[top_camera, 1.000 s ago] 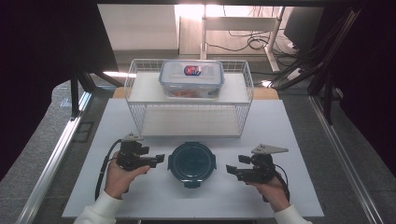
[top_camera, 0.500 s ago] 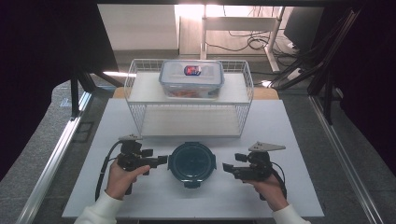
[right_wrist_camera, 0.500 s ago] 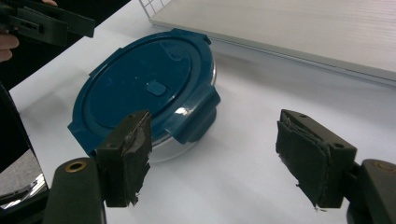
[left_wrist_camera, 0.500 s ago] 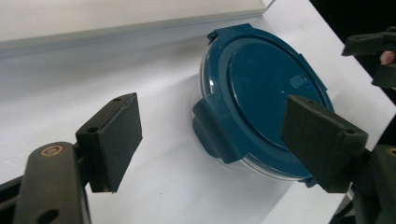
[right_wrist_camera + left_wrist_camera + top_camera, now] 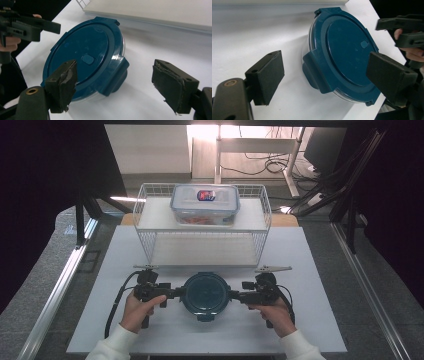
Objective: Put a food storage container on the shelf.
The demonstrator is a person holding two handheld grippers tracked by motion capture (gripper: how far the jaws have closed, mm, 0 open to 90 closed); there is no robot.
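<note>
At lower centre, the left gripper [image 5: 181, 292] and right gripper [image 5: 235, 295], both wide, flank the round blue container [image 5: 206, 293] on the worktop [image 5: 320, 285].

A dark teal round container [image 5: 205, 293] sits on a white table [image 5: 320, 320] between black grippers, behind it a white wire rack [image 5: 150, 245] bearing a clear box [image 5: 205, 205] with red contents.
</note>
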